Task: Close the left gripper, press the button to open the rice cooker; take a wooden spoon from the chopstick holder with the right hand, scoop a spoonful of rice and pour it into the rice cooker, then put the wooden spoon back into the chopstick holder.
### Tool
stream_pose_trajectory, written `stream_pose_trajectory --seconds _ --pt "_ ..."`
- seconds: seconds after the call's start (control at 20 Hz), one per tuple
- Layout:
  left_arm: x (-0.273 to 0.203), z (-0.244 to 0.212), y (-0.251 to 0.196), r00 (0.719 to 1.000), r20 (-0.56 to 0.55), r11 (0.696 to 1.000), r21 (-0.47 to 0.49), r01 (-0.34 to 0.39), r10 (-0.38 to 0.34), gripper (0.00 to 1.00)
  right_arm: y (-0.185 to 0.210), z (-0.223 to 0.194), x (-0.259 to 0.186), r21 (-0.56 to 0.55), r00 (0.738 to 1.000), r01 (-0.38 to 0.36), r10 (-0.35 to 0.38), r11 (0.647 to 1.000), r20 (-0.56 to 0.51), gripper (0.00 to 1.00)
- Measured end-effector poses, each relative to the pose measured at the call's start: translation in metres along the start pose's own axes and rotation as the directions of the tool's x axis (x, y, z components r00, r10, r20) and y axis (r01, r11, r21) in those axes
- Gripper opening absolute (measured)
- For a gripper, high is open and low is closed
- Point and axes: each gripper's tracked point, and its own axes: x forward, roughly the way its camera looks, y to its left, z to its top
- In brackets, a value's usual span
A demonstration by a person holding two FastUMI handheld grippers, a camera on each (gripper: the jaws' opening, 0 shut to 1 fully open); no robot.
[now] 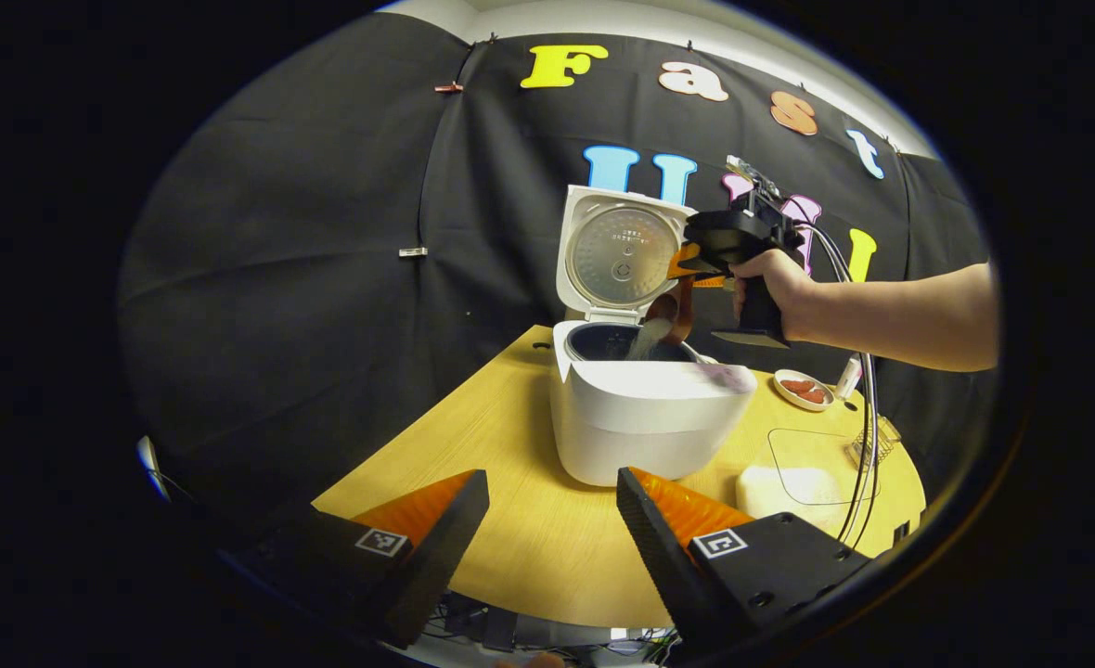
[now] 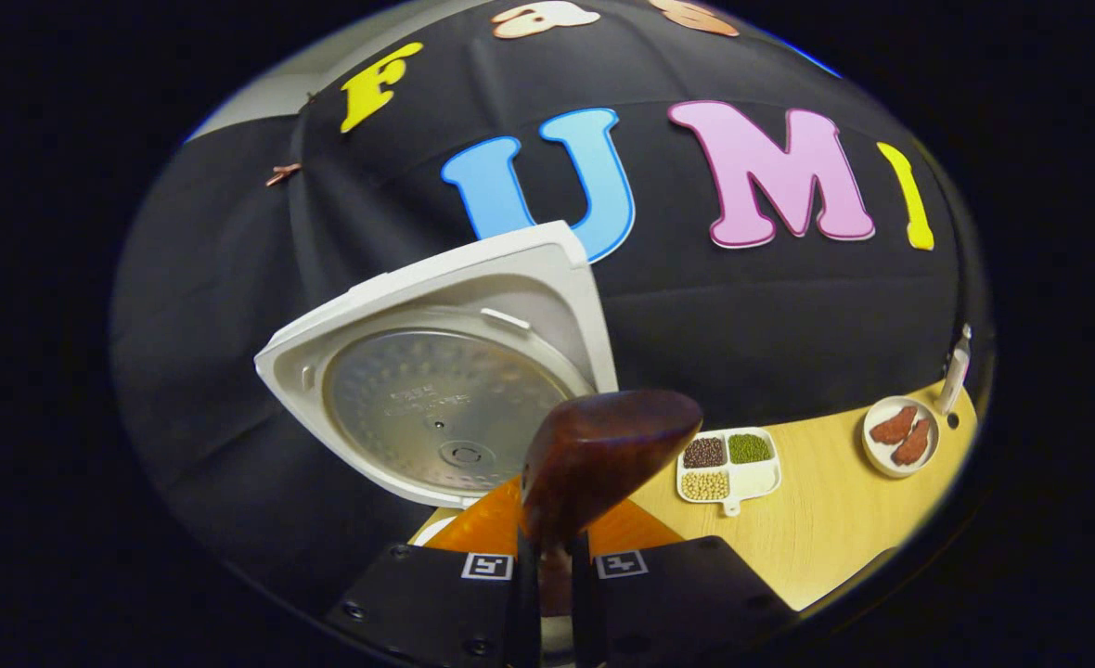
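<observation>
A white rice cooker (image 1: 645,422) stands on the wooden table with its lid (image 1: 617,255) raised upright. Above its pot, the right gripper (image 1: 691,264) in a person's hand holds a wooden spoon (image 1: 670,314) tipped down, and rice (image 1: 648,339) streams from it into the pot. In the right gripper view, the dark wooden spoon (image 2: 594,455) stands clamped between the fingers of the right gripper (image 2: 554,566), its bowl seen from behind, with the open lid (image 2: 436,390) close on the left. My left gripper (image 1: 552,538) hovers open in front of the cooker, holding nothing.
A divided dish of beans (image 2: 728,464) and a small plate of reddish pieces (image 2: 900,434) sit on the table (image 2: 826,529). A white bottle (image 2: 954,366) stands by the wall. A clear container of rice (image 1: 793,482) and a wire holder (image 1: 872,445) lie right of the cooker.
</observation>
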Motion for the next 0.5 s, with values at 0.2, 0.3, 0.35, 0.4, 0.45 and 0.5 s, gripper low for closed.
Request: stream_pose_trajectory --seconds 0.2,0.3,0.35,0.4,0.45,0.5 --pt "0.003 0.004 -0.002 1.0 -0.001 1.0 -0.022 -0.001 0.001 0.96 0.023 0.0 0.001 -0.227 0.999 -0.041 0.045 0.973 0.016 0.17" --pt "0.005 0.008 -0.003 1.0 0.008 0.999 -0.043 -0.001 0.001 0.96 0.04 -0.003 0.001 -0.355 0.996 -0.071 0.084 0.932 0.023 0.17" --pt "0.005 0.009 -0.005 1.0 0.012 0.999 -0.049 0.0 0.001 0.96 0.046 -0.007 0.001 -0.394 0.995 -0.082 0.096 0.916 0.016 0.17" --pt "0.004 0.01 -0.005 1.0 0.014 0.999 -0.049 0.001 -0.001 0.96 0.052 -0.013 0.001 -0.419 0.994 -0.092 0.105 0.903 0.007 0.17" --pt "0.004 0.009 -0.005 1.0 0.016 0.999 -0.044 0.0 0.001 0.96 0.055 -0.018 0.001 -0.441 0.994 -0.101 0.112 0.892 0.0 0.17" --pt "0.004 0.009 -0.004 1.0 0.016 0.999 -0.039 -0.003 0.004 0.96 0.06 -0.02 0.002 -0.469 0.993 -0.107 0.12 0.877 -0.002 0.18"
